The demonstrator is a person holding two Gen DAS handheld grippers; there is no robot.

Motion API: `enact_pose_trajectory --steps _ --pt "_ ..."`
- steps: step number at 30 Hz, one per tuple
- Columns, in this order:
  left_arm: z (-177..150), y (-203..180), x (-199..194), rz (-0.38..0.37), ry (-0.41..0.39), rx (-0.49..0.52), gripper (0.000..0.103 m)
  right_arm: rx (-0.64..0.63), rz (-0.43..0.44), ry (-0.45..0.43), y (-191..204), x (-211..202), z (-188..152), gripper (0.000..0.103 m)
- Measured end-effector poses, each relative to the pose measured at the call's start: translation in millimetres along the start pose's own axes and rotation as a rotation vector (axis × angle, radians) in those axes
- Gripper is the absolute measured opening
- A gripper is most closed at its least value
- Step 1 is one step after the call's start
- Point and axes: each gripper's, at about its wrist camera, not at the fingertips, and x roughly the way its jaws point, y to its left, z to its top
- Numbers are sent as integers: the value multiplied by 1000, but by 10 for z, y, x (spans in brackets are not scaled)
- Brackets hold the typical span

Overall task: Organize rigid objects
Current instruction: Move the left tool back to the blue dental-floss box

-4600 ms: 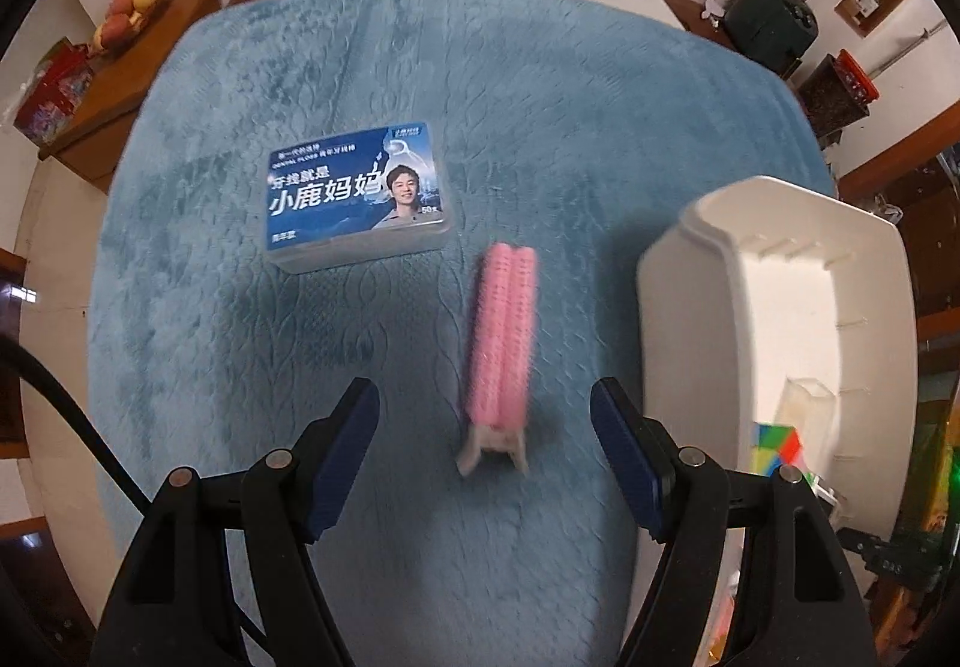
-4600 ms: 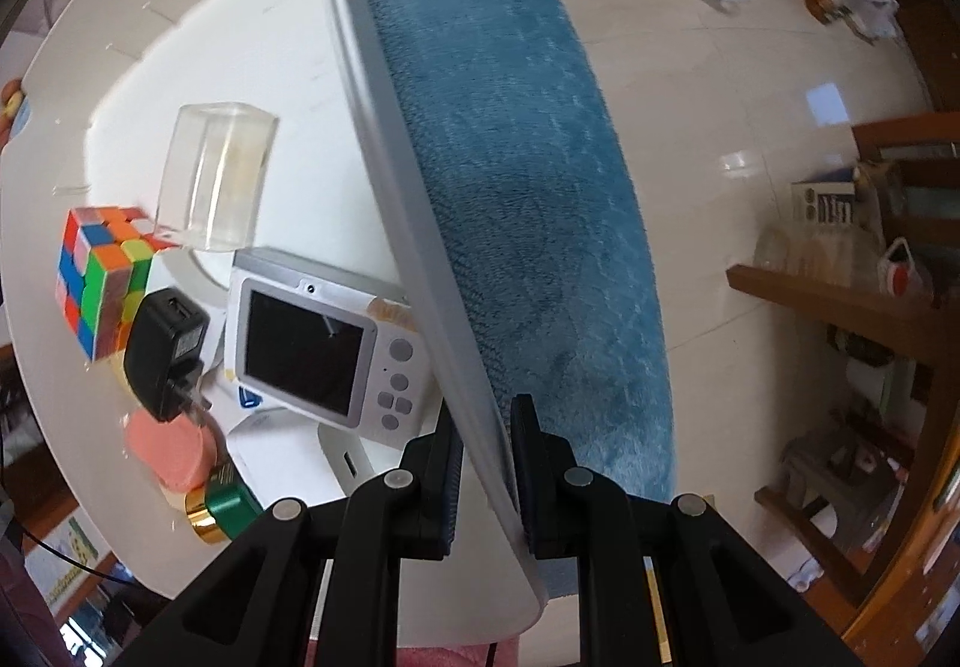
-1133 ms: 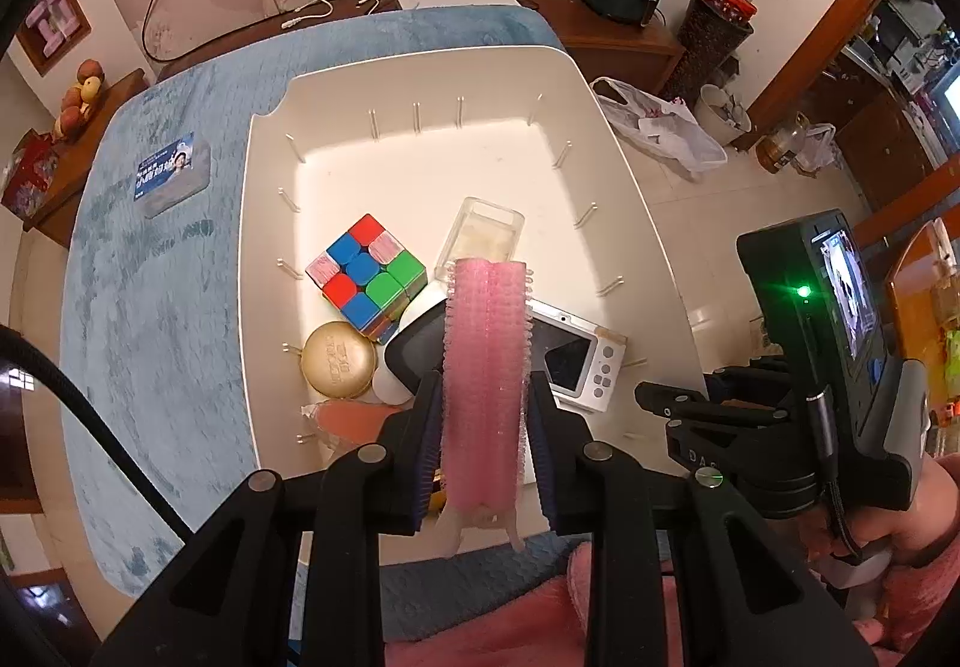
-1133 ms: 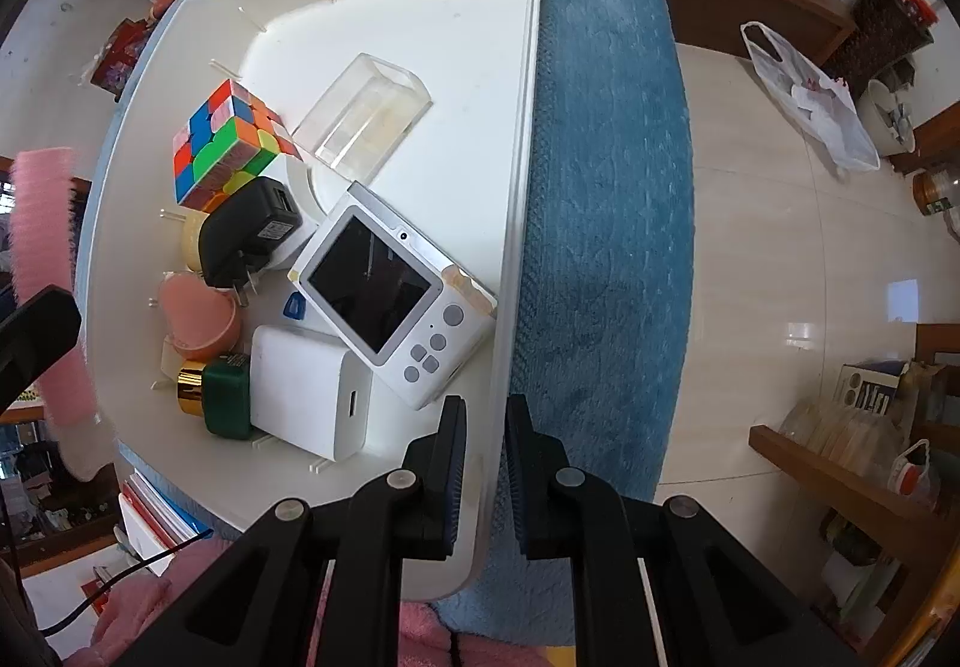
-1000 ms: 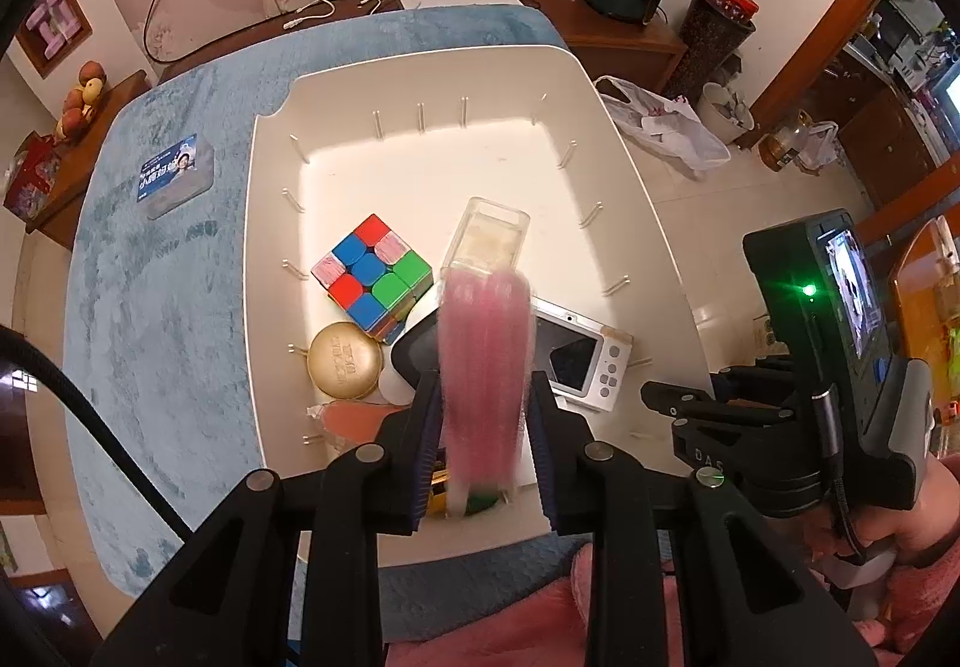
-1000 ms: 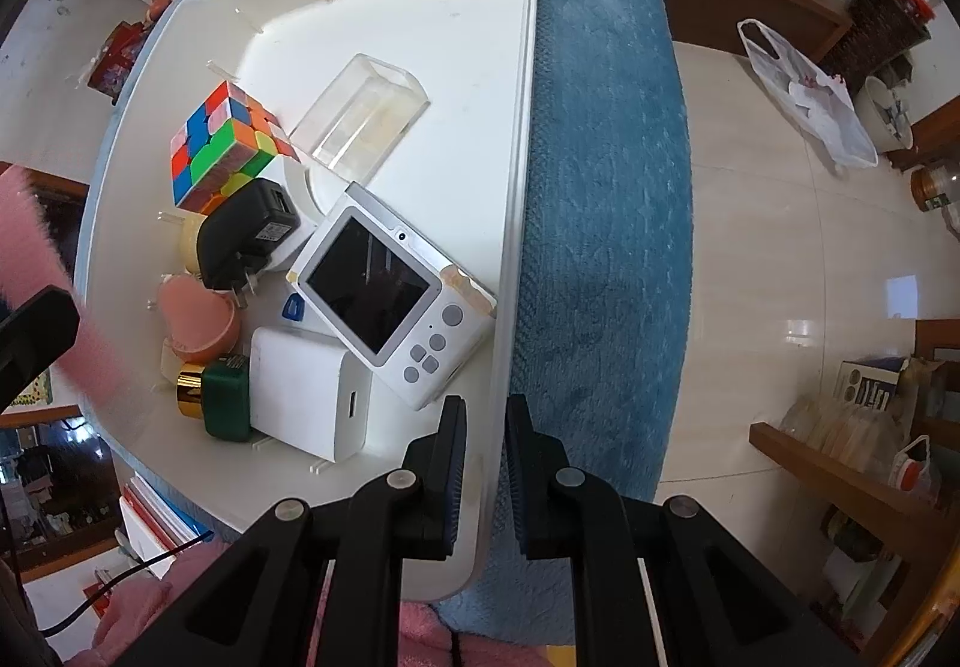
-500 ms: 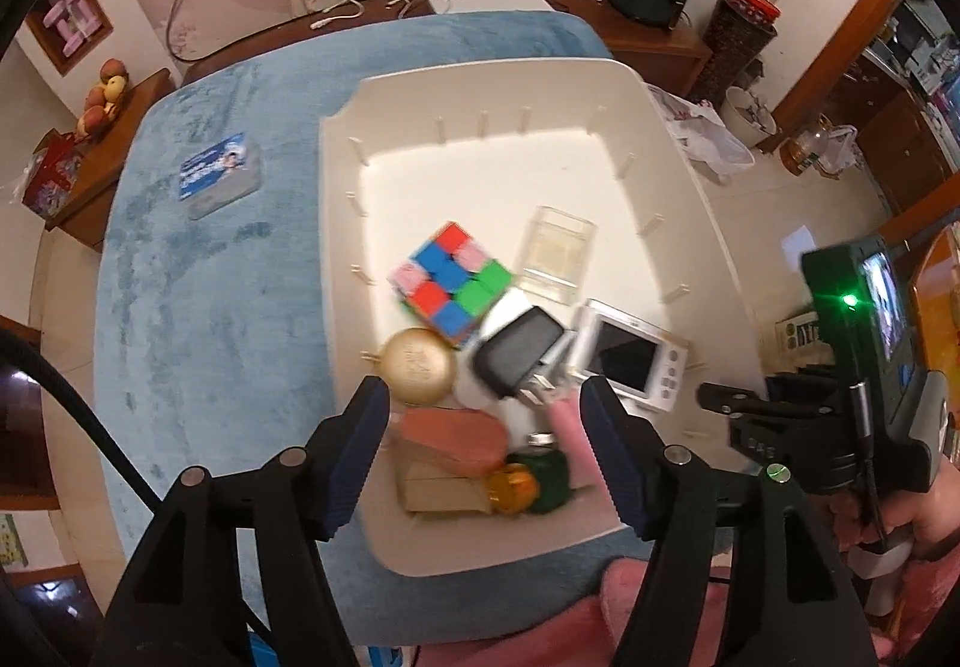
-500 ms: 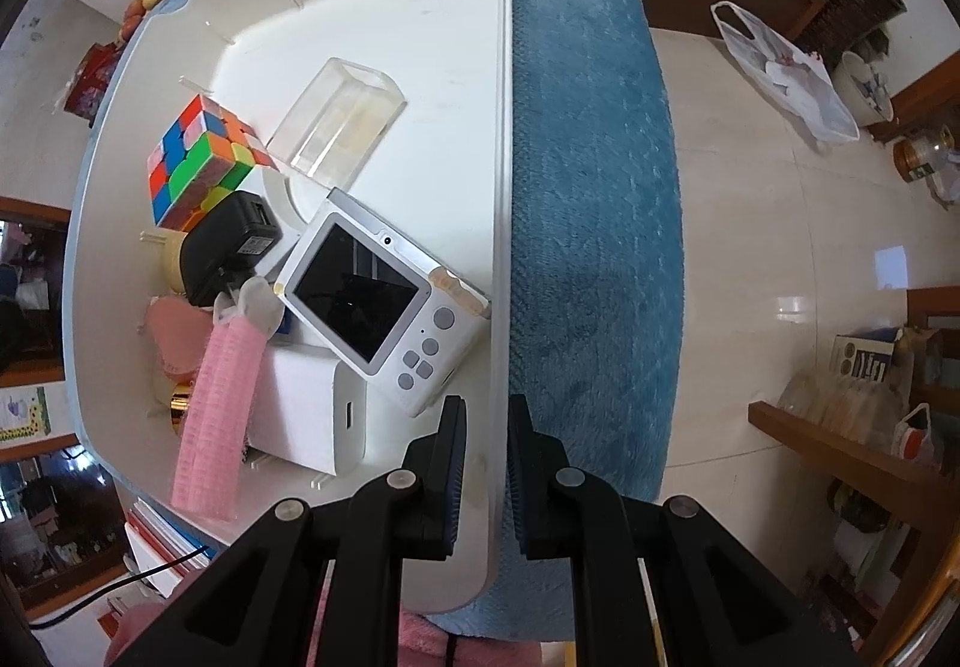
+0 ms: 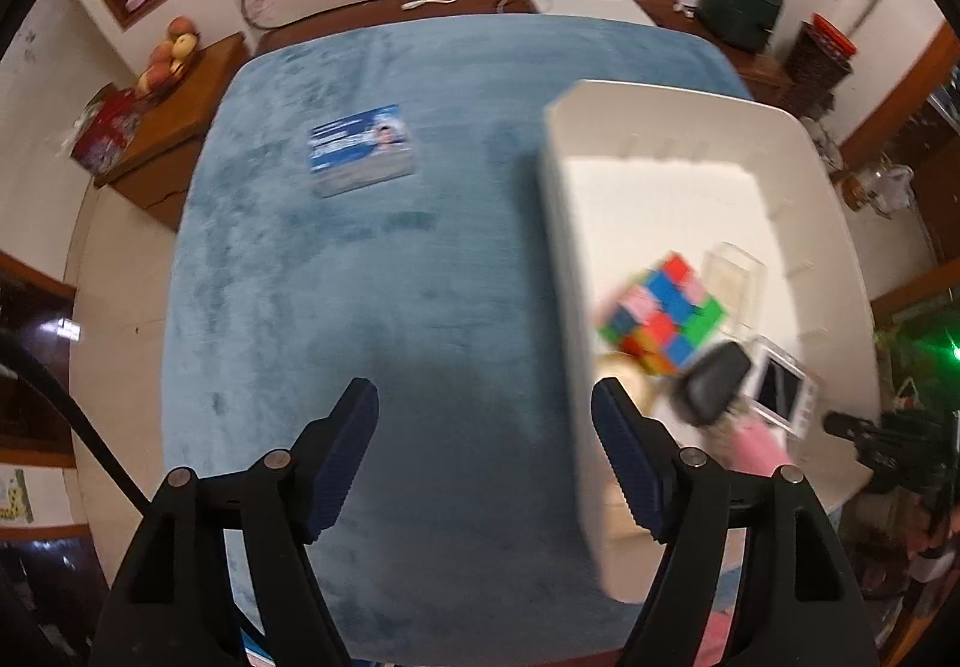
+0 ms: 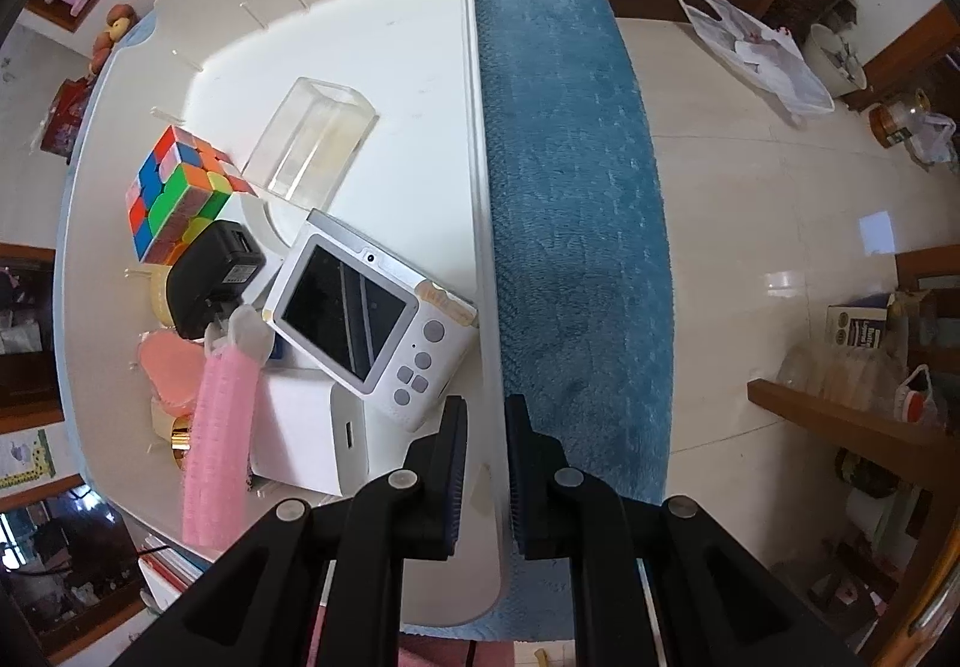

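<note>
One flat blue box (image 9: 362, 149) lies alone on the blue cloth (image 9: 360, 307), not yet binned. The left gripper (image 9: 485, 460), jaws just opened and empty, hovers there. Rightward, the pink roller (image 10: 219, 427) lies in the white bin (image 10: 384, 37), whose rim the right gripper (image 10: 485, 478) pinches.

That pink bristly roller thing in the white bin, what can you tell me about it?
The pink roller is a long, soft-looking cylinder covered in fine bristles, with a pale translucent clip or handle at its upper end. It lies loose in the white bin, on top of the other items: its clip end meets the black charger, and its body runs alongside the white box and over the peach-coloured piece, with its lower end near the bin's rim. No gripper touches it.
</note>
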Motion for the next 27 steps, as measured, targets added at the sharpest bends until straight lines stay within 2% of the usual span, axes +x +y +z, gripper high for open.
enact_pose_trajectory --steps 5,12,18,27 --pt "156 331 168 13 19 -25 77 46 -22 -8 6 -17 -18 13" --pt "496 610 387 15 22 -33 77 85 -67 -13 23 -7 -28 13" --pt "812 710 617 8 32 -10 77 144 -79 -19 -8 -5 -16 13" --pt "1179 753 1067 1 42 -38 77 215 -100 -24 -32 34 -24 13"
